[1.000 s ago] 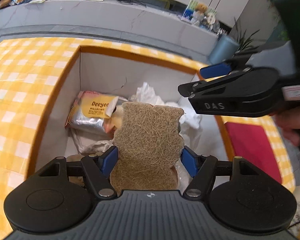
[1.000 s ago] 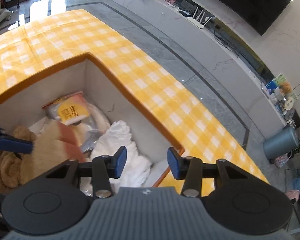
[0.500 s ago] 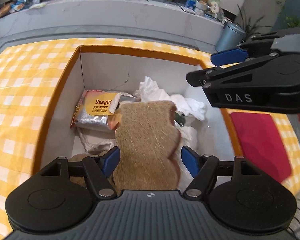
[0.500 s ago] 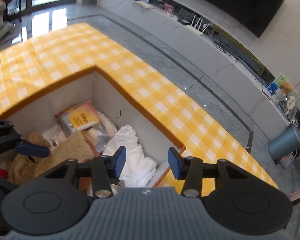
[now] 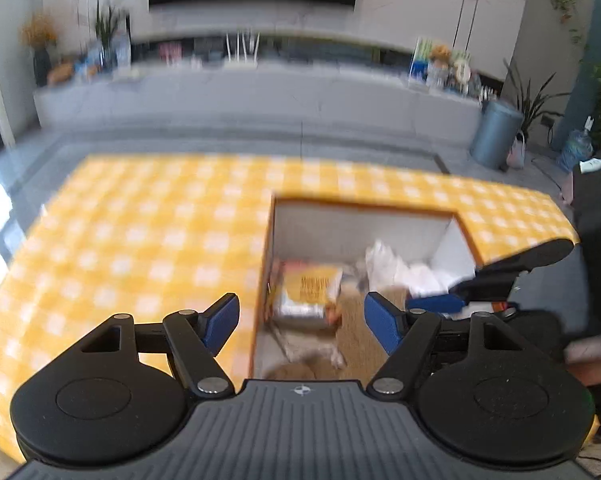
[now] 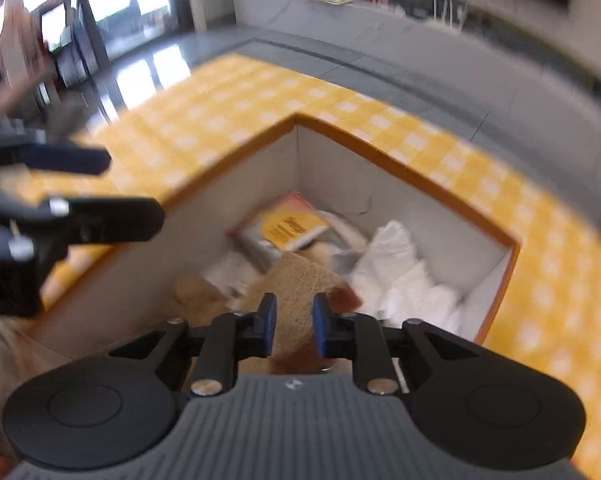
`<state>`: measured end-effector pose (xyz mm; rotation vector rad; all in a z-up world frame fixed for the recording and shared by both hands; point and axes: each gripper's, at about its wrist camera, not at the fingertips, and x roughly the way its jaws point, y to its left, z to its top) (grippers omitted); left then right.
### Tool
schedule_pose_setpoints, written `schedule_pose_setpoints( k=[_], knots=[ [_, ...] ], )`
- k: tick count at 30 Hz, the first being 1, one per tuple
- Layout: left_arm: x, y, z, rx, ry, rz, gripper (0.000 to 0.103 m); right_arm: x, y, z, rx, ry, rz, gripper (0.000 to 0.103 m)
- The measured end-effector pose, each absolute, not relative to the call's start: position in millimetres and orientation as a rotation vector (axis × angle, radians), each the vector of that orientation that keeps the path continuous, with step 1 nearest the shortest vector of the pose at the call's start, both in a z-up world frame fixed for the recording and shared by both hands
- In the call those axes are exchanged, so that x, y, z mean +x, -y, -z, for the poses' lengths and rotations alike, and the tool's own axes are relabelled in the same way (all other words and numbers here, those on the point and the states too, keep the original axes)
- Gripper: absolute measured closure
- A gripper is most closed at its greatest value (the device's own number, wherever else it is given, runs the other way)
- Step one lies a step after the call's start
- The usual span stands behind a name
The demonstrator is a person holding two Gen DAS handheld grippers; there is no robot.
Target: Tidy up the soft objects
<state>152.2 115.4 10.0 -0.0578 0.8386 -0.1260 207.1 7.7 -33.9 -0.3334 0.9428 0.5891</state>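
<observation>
An open white box with an orange rim [image 5: 364, 204] [image 6: 400, 168] sits sunk in the yellow checked tablecloth. Inside lie a brown fibrous pad [image 6: 300, 280] [image 5: 356, 344], a silver snack bag with a yellow label [image 5: 308, 292] [image 6: 288, 228], crumpled white cloth [image 6: 400, 276] [image 5: 396, 268] and a tan plush piece [image 6: 196, 292]. My left gripper [image 5: 300, 322] is open and empty, raised above the box's left edge. My right gripper [image 6: 294, 330] hovers over the pad with its jaws narrowed; it also shows in the left wrist view [image 5: 500, 280]. Both views are blurred.
The yellow checked cloth [image 5: 140, 240] spreads left of the box and behind it. A grey counter with clutter [image 5: 260, 92] runs along the back wall. A blue-grey bin [image 5: 496, 136] stands on the floor at right.
My left gripper let go of the brown pad, which now lies in the box, then rose and pulled back left. My right gripper narrowed its jaws and moved over the pad.
</observation>
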Motion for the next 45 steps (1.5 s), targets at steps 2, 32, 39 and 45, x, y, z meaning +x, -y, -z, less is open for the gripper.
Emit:
schedule_pose_setpoints(
  k=[2, 32, 39, 45],
  knots=[
    [153.8, -118.5, -7.0, -0.074, -0.846, 0.122, 0.024, 206.6, -16.8, 40.0, -0.404, -0.941, -0.57, 0.084],
    [156.8, -122.1, -4.1, -0.033, -0.863, -0.009, 0.023, 173.8, -48.3, 61.1, -0.782, -0.921, -0.721, 0.088],
    [153.8, -114.5, -7.3, -0.015, -0.845, -0.011, 0.023, 171.7, -52.6, 69.2, -0.835, -0.922, -0.719, 0.088],
    [146.8, -114.0, -17.2, -0.011, -0.808, -0.021, 0.023, 157.3, -42.4, 65.3, -0.838, -0.829, -0.752, 0.088]
  ],
)
